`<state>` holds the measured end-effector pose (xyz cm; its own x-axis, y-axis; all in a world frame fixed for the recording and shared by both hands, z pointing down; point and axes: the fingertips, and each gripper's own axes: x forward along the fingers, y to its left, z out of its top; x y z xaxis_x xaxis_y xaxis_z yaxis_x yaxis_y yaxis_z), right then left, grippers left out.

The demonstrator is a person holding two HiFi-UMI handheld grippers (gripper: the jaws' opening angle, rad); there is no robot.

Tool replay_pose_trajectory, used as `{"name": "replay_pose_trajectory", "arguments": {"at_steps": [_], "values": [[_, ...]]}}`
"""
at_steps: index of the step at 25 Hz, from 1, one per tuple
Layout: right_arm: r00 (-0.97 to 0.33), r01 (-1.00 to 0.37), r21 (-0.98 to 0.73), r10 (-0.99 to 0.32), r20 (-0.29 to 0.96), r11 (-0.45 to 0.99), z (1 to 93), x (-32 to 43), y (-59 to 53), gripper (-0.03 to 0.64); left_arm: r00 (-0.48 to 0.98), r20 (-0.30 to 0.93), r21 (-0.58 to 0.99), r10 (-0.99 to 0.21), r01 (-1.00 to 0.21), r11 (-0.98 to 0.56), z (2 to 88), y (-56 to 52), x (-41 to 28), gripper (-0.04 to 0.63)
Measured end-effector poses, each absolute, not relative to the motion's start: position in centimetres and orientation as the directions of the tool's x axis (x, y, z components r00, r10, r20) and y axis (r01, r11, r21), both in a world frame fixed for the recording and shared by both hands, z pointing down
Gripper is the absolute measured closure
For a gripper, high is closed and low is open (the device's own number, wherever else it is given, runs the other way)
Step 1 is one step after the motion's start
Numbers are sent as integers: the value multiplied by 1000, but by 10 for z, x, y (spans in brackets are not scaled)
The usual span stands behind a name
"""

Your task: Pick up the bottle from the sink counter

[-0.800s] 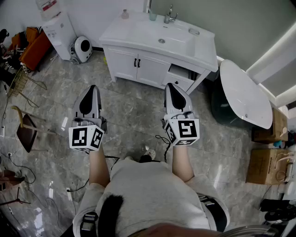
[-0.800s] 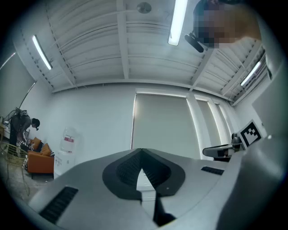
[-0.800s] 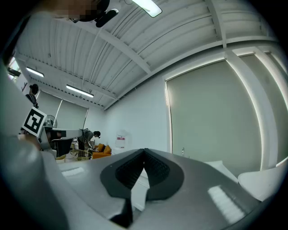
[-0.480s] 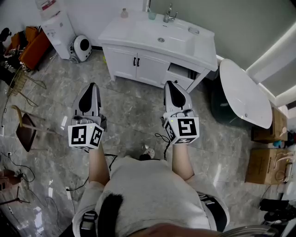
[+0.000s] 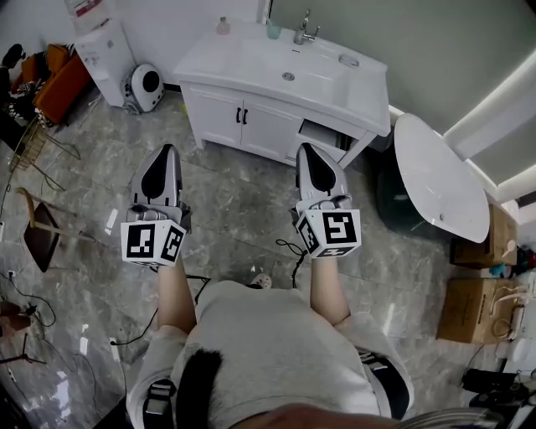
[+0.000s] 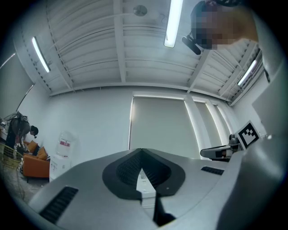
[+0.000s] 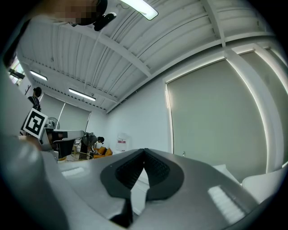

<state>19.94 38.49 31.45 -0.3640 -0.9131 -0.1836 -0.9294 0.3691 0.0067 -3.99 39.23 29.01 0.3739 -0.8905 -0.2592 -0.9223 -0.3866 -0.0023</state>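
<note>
The small bottle (image 5: 223,26) stands at the back left corner of the white tabletop (image 5: 368,90), left of the sink basin (image 5: 289,71). A cup (image 5: 274,30) and the faucet (image 5: 303,29) sit along the back edge. Both grippers hang over the marble floor (image 5: 234,197), well short of the front edge. The left gripper (image 6: 142,152) and the right gripper (image 7: 144,152) have their fingers clenched on nothing.
</note>
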Motion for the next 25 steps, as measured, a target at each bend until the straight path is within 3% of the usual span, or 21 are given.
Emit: {"name": "replay_pose_trajectory", "arguments": {"at_steps": [14,25], "values": [[-417,-906,1,-890,-185,424,326,217,356,606,331,-258,-30,-907,-942,-335,297,374,-17,588],[-406,-913,39,-893,-196,407,315,209,274,606,352,-281,-27,-893,-933,-360,287,284,-24,588]]}}
